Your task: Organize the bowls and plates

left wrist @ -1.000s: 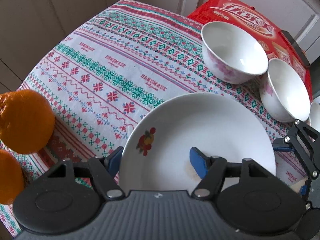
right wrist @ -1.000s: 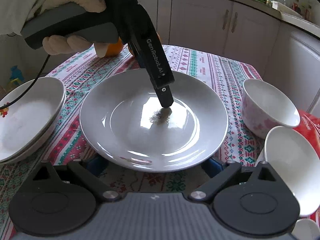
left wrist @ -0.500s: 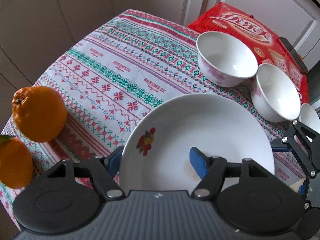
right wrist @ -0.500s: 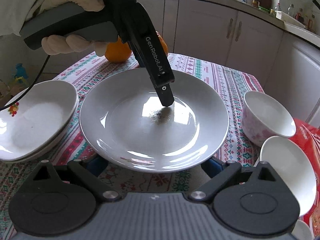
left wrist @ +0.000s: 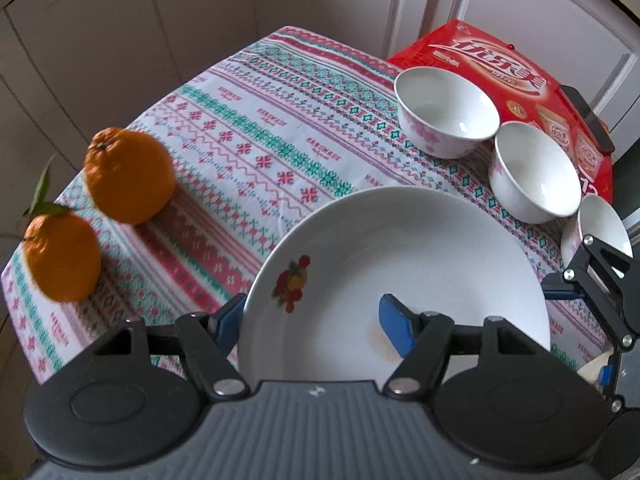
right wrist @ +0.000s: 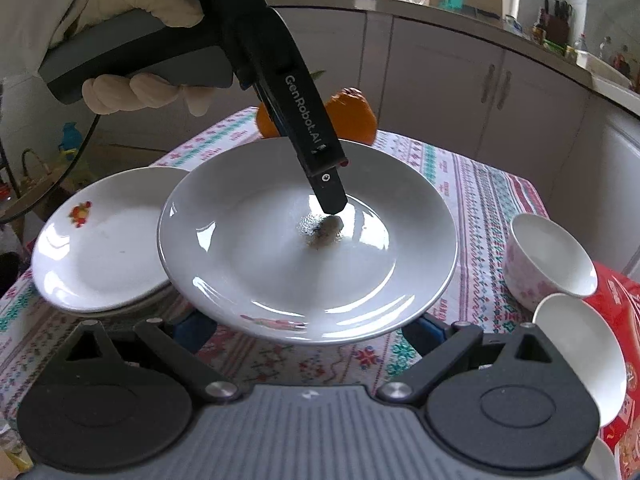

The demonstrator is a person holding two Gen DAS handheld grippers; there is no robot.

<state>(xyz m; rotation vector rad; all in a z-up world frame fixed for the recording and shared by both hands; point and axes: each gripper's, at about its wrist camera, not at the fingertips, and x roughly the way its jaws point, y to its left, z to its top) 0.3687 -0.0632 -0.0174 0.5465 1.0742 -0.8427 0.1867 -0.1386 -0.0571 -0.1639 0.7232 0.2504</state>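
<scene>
**Desk:** What runs from the left of the right-wrist view?

**Photographer:** A stack of plates [right wrist: 100, 248] with a fruit motif rests at the left on the patterned tablecloth [right wrist: 480, 200]. Just right of it, a white plate [right wrist: 308, 240] is held clear of the cloth, its edge overlapping the stack. The left gripper [left wrist: 312, 316], in a gloved hand [right wrist: 132, 92], is clamped on the plate, one blue finger inside the dish and one beneath the rim.

**Desk:** And the right gripper?

**Photographer:** The right gripper [right wrist: 308, 332] has its fingers spread wide apart under the plate's near edge; I cannot tell whether they touch it.

**Desk:** Further right?

**Photographer:** Three bowls stand in a line beside a red box [left wrist: 500, 76]: far bowl [left wrist: 446, 118], middle bowl [left wrist: 536, 174], near bowl [left wrist: 600, 228]. In the left-wrist view, two oranges [left wrist: 128, 176] sit at the cloth's left edge.
</scene>
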